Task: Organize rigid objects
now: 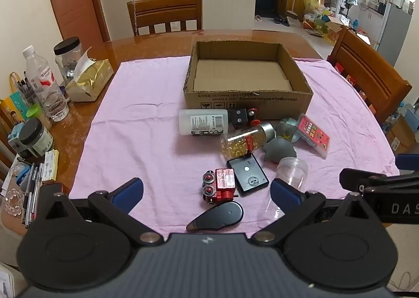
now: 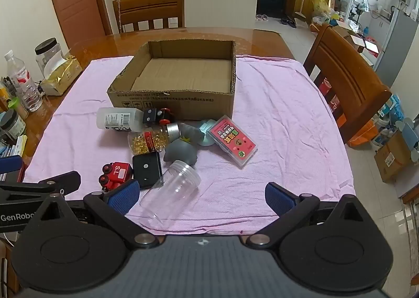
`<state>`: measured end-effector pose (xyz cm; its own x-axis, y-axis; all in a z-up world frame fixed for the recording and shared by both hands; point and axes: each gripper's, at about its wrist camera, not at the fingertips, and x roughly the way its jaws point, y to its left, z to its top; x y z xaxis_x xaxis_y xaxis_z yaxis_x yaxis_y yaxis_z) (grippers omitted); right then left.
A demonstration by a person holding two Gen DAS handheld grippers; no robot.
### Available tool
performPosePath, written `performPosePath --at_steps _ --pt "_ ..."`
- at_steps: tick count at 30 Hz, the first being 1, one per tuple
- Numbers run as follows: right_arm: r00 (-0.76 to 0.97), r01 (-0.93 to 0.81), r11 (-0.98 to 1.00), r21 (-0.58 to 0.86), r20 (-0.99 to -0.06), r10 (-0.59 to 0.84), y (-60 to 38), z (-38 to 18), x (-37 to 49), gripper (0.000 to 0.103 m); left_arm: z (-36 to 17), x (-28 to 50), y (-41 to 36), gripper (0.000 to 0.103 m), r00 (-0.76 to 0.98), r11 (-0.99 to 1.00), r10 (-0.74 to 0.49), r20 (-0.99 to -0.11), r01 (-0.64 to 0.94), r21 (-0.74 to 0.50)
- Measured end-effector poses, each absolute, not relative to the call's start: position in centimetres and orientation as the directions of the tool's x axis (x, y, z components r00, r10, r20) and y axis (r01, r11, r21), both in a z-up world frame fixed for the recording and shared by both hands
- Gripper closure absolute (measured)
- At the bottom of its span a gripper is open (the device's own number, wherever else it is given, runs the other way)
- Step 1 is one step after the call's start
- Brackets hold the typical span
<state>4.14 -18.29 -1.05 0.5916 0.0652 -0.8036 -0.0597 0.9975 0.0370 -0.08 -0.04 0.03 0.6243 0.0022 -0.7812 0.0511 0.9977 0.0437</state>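
Both the left gripper (image 1: 207, 193) and right gripper (image 2: 201, 198) hang wide apart and hold nothing above the pink cloth's (image 2: 288, 120) near edge, the clutter bunched before the cardboard box (image 2: 172, 99), with bare cloth rightward.

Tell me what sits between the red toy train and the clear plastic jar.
A flat black device, touching the red toy train and beside the clear plastic jar; right wrist view.

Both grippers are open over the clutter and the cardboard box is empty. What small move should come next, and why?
Probably lower the left gripper onto the red toy train: it lies nearest between the open fingers, nothing is held, and the cardboard box is empty.
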Motion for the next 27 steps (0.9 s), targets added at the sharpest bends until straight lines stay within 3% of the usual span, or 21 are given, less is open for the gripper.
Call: performPosePath --at_steps 27 --pt "0.604 -0.073 0.997 0.037 -0.794 0.074 -17.63 -0.45 3.65 0.0 0.09 -0.49 0.28 0.001 0.612 0.999 0.0 -0.791 0.04 0.03"
